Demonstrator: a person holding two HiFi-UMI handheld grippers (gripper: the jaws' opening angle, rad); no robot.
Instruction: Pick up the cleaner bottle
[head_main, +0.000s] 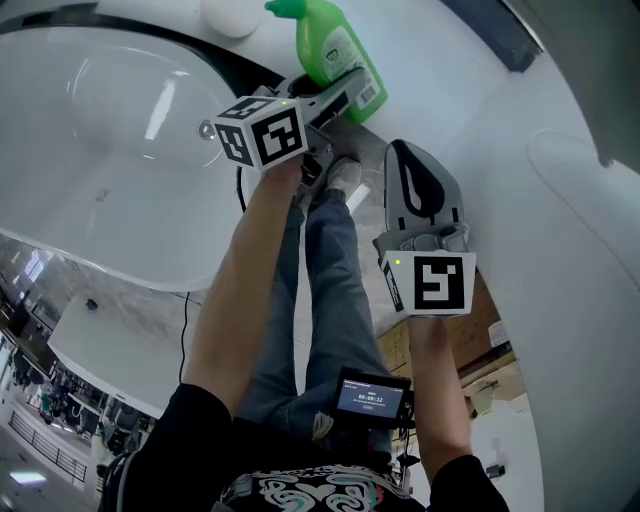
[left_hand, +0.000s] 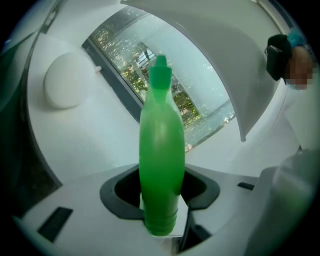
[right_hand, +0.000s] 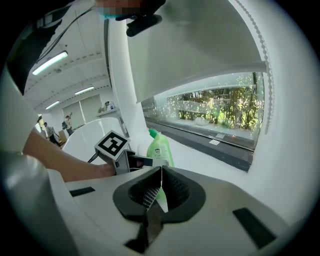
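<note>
The green cleaner bottle stands on the white counter behind the sink, with its cap toward the upper left. My left gripper reaches in at its lower body. In the left gripper view the bottle fills the gap, with the dark pads against both its sides. My right gripper hangs just right of and below the bottle, shut with nothing in it; its jaws meet in a line. From the right gripper view the bottle and the left gripper's marker cube lie ahead.
A white basin lies left of the bottle. A round white object sits on the counter near the cap. A window with a half-lowered blind runs behind the counter. The person's legs are below the counter edge.
</note>
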